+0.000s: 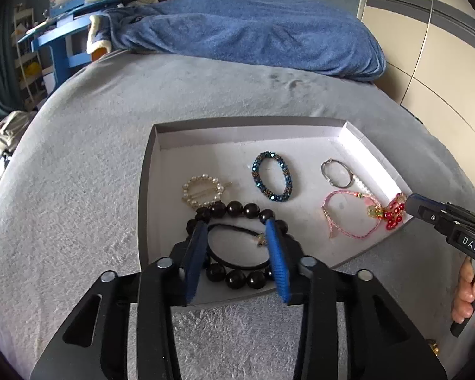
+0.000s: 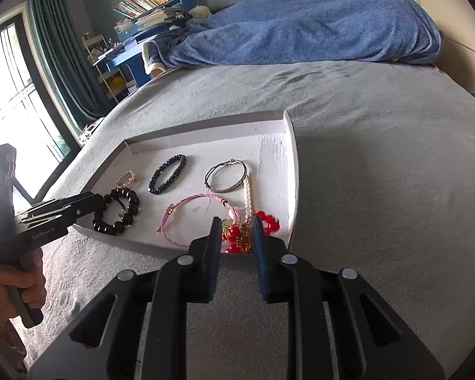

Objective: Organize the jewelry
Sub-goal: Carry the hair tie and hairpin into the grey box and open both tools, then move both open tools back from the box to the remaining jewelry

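Left gripper (image 1: 237,224) held open over black bead bracelet (image 1: 237,277); right gripper (image 2: 237,221) open, red bead ornament (image 2: 237,234) straddled, ungripped.

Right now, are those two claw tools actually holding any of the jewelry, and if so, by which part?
Neither holds anything. The left gripper hangs open above the black bead bracelet. The right gripper is open around the red bead ornament, jaws not closed on it.

Left wrist cam: low, close over near-left corner of white tray (image 1: 161,139), facing across grey bed (image 1: 79,158) toward blue blanket (image 1: 253,34). Right wrist cam: same heading, probably a bit farther back, at tray's (image 2: 289,164) near-right corner. Shared: whole tray, blanket (image 2: 316,22), bookshelf (image 2: 152,0); each sees the other gripper.
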`<state>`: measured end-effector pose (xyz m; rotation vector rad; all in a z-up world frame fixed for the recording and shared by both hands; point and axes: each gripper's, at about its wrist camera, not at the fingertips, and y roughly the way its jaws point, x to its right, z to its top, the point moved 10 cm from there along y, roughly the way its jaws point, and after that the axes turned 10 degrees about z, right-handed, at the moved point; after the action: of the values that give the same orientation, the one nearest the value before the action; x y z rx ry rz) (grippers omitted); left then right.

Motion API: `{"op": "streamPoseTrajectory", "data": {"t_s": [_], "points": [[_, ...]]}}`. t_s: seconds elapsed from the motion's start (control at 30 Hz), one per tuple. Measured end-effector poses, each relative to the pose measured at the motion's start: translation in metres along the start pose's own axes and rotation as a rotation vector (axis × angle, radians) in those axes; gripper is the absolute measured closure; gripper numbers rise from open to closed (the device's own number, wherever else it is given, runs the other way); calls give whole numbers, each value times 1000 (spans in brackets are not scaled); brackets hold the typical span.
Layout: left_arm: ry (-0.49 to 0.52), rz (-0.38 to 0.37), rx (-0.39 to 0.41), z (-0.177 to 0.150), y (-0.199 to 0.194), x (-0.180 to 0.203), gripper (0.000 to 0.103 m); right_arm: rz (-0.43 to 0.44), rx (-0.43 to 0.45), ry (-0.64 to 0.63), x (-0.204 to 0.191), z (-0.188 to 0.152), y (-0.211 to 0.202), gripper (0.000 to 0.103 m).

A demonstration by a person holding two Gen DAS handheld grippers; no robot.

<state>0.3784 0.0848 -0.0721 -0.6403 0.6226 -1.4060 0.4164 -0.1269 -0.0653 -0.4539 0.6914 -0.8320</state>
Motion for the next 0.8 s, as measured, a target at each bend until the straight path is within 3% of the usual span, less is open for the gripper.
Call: {"op": "streamPoseTrajectory", "data": {"t_s": [0.17, 0.33, 0.8], "points": [[8, 2, 31, 3, -11, 4, 37, 0, 9, 7, -1, -3, -5, 76], [10, 4, 51, 0, -24, 8, 28, -3, 18, -2, -7, -9, -14, 69], [17, -12, 53, -50, -61, 33, 20, -83, 25, -47, -14, -53, -34, 63]]}}
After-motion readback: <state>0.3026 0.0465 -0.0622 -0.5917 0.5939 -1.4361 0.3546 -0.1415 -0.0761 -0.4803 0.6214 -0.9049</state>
